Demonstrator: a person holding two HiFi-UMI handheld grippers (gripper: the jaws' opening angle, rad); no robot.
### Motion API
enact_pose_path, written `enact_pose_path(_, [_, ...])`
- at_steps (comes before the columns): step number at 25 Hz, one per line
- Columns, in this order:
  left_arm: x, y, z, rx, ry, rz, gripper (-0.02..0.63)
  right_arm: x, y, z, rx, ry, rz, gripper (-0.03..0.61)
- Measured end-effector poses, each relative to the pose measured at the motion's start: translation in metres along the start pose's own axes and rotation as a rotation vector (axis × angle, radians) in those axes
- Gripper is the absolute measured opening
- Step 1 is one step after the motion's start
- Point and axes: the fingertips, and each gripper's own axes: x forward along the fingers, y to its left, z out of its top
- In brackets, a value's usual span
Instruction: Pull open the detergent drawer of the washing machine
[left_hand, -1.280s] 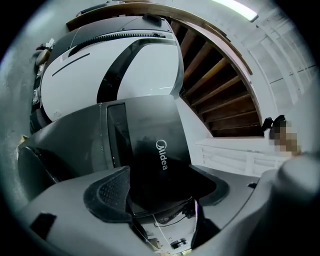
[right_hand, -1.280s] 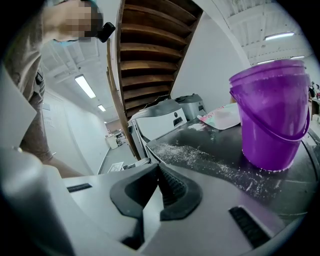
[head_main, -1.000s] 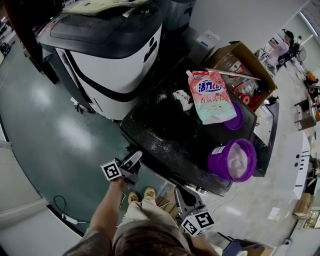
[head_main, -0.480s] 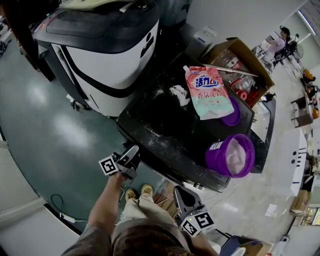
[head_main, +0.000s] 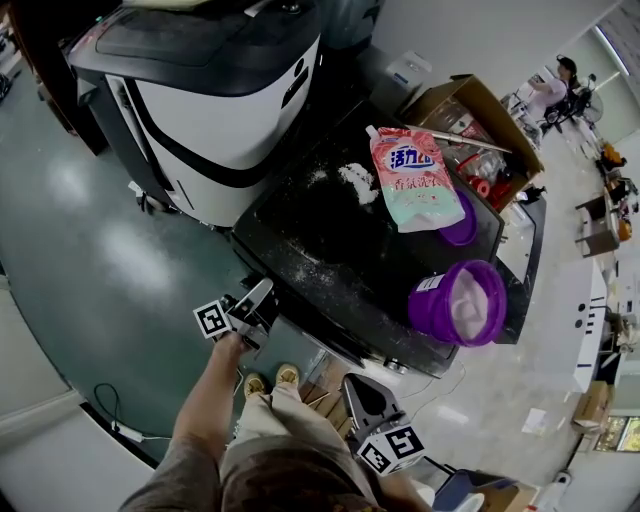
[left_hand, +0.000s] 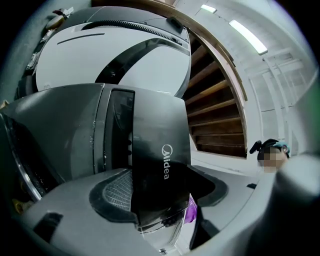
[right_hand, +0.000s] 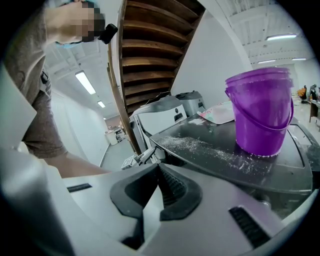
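Note:
The black-topped washing machine (head_main: 330, 240) stands in front of me. My left gripper (head_main: 262, 300) is at its front left corner. In the left gripper view the dark drawer front with the Midea logo (left_hand: 160, 140) stands between the jaws of the left gripper (left_hand: 162, 175). The jaws have just been closing, and a sliver of purple shows in a gap beside the right one. My right gripper (head_main: 352, 382) hangs below the machine's front edge. Its jaws (right_hand: 157, 167) are shut on nothing.
On the machine's top are a purple bucket (head_main: 458, 305), a pink detergent pouch (head_main: 415, 180) and spilled white powder (head_main: 358, 182). A white and black machine (head_main: 210, 100) stands to the left, a cardboard box (head_main: 480, 130) behind. My feet (head_main: 265, 385) are close to the front.
The left gripper stays at the machine's front corner and has rolled a little. The right gripper has shifted slightly under the front edge. Nothing on the top has moved.

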Motion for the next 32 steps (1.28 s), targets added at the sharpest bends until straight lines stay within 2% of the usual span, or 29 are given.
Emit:
enact_pose_path(13, [-0.013, -0.005, -0.002, 0.001, -0.041, -0.03, 0.322, -0.022, 0.009, -0.011, 0.003, 0.001, -0.021, 0.003])
enact_pose_path(32, [-0.071, -0.028, -0.013, 0.0, -0.047, -0.022, 0.322, -0.023, 0.044, -0.021, -0.016, -0.005, 0.031, 0.002])
